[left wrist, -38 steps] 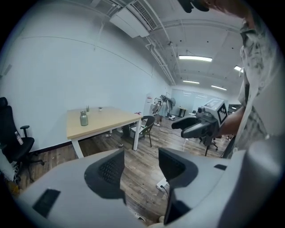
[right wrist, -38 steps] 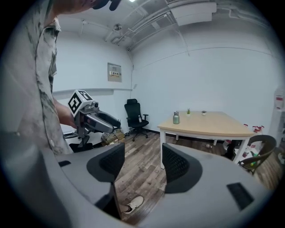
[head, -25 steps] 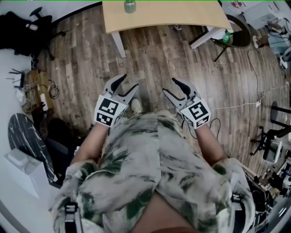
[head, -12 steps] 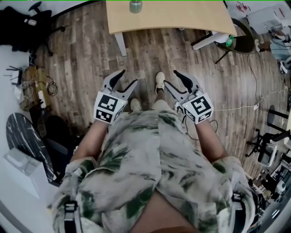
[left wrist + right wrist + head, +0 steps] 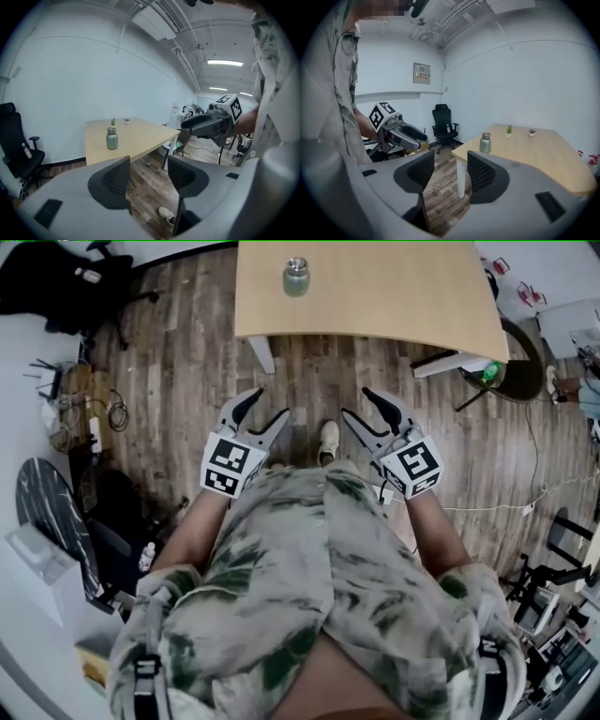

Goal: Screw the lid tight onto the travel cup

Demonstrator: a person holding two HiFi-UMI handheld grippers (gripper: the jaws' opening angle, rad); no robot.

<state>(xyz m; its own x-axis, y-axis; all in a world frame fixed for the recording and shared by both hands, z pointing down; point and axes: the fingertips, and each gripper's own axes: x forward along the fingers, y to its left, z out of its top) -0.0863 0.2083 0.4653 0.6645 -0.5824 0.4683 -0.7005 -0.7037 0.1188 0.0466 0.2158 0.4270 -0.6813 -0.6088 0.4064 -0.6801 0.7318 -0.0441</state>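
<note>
A green travel cup with a silver lid stands upright near the front edge of a light wooden table. It also shows in the left gripper view as the cup and in the right gripper view as the cup. My left gripper and right gripper are held out in front of the person's body over the wood floor, well short of the table. Both are open with nothing between their jaws. The left gripper and right gripper point toward the table.
A small potted plant and a little object sit at the table's far side. A black office chair stands by the wall. The person's shoe is on the floor between the grippers. Cables and clutter lie at the left.
The person has walked toward the table: table and cup have come nearer and lower in the head view. Both grippers stay open and empty, held out in front.
</note>
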